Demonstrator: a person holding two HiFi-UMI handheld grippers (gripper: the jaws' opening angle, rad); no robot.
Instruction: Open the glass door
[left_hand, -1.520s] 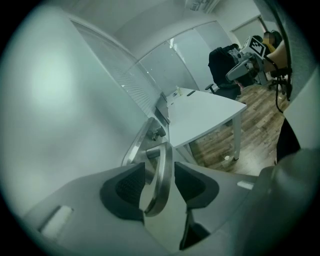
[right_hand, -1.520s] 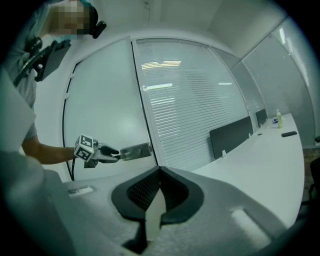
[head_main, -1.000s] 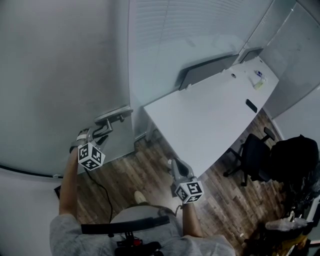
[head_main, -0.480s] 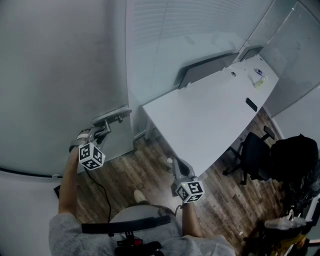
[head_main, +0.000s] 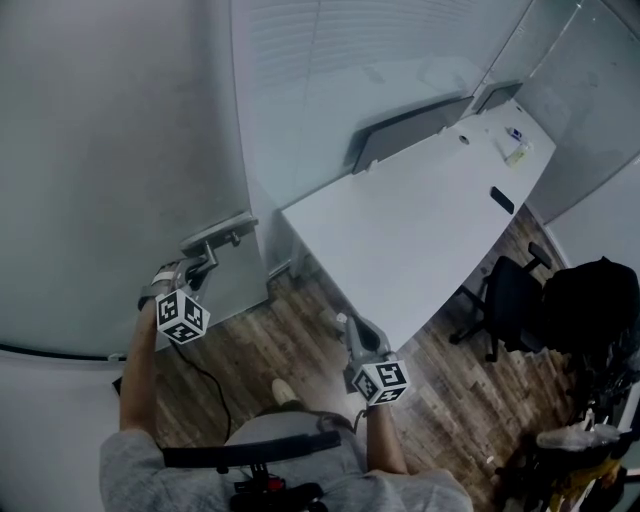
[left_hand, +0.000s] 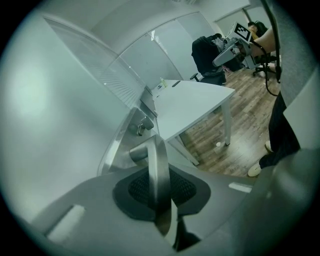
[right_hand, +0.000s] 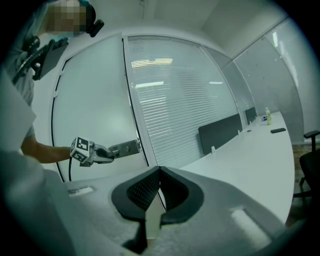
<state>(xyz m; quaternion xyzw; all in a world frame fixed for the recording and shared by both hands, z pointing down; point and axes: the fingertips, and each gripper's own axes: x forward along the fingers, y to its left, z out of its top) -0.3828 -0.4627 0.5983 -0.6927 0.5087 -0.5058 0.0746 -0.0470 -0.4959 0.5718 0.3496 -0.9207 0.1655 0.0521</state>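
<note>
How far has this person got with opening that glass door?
Done: the reach. In hand: the left gripper, whose jaws have just been closing, now pinches the door handle. Left: the glass door looks shut, so the handle must be worked and the door swung open. The right gripper hangs shut and empty.

**Head view.** The camera on your head looks steeply down from well above. It takes in your left gripper (head_main: 205, 262), your right gripper (head_main: 346, 323), the door handle (head_main: 218, 233), the desk (head_main: 420, 220) and the floor (head_main: 270, 350).

**Left gripper view.** This camera rides on your left gripper and looks along its jaws. The door handle (left_hand: 157, 175) sits very close to the lens, the desk (left_hand: 192, 102) lies farther off, and your right gripper (left_hand: 221, 57) appears at upper right.

**Right gripper view.** This camera faces the glass door (right_hand: 95, 105) from farther back. It shares the door handle (right_hand: 125, 148), the left gripper (right_hand: 111, 154) and the desk (right_hand: 250, 150) with the other two views.
</note>
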